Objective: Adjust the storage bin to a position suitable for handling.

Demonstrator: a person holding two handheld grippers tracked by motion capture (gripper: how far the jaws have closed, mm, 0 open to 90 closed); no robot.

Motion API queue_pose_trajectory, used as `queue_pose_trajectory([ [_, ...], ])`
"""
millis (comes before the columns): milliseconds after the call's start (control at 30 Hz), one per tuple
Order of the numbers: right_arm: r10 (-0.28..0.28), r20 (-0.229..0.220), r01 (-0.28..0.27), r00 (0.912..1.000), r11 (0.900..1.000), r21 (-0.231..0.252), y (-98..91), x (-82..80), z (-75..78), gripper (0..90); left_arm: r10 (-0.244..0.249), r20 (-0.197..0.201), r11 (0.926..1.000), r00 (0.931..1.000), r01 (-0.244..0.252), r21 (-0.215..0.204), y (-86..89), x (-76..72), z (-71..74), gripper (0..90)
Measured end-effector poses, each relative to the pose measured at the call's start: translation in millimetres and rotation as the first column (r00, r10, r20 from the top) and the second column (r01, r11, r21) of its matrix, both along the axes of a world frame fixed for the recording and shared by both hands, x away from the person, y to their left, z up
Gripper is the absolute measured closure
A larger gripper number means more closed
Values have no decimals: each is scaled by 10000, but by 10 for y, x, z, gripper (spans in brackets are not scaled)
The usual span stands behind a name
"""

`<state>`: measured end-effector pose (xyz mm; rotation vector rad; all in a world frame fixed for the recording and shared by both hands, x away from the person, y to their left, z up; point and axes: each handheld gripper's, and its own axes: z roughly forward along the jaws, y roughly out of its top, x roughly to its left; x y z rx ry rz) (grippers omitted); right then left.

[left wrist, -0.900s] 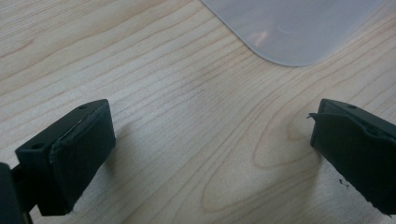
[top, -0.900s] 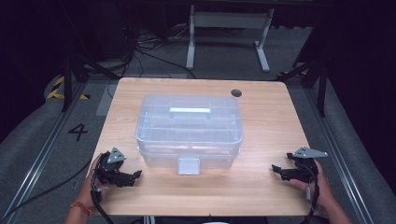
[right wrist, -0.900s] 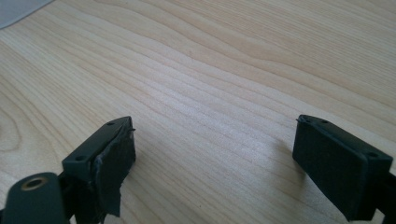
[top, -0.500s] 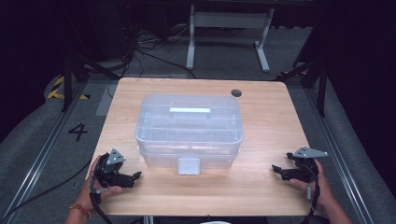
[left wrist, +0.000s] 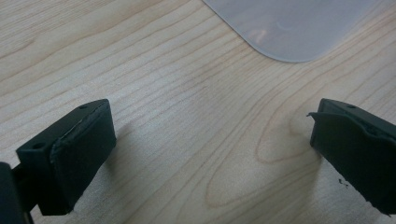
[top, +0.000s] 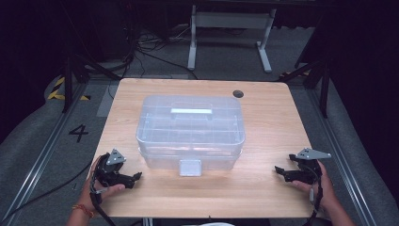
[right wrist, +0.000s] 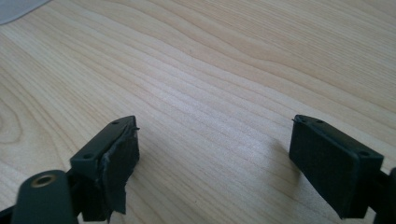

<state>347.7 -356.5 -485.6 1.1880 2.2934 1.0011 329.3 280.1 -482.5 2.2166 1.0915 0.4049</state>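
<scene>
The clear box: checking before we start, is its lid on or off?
On: the lid with its handle covers the clear box, front latch down.

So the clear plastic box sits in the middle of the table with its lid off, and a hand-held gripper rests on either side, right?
Not quite: the clear plastic box has its lid on, handle on top, as the high view shows. The rest holds: it sits mid-table, between the left hand-held gripper and the right hand-held gripper.

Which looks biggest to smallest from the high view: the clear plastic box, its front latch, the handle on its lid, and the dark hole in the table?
1. clear plastic box
2. handle
3. front latch
4. dark hole

The handle and latch look close in area.
</scene>
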Motion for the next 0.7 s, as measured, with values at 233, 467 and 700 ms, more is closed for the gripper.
queue_pose_trajectory([
  [233,205,147,-205,9997,9998,-37,-4,1,10,232,159,78,9999,9998,-158,-53,16,-35,1,30],
  [467,382,326,-386,9987,9992,94,1,-22,33,289,113,100,9999,9999,-112,-124,26,-32,-2,34],
  [700,368,521,-371,9980,9993,41,6,-23,63,319,245,110,9996,9996,-244,-112,43,-59,4,50],
])
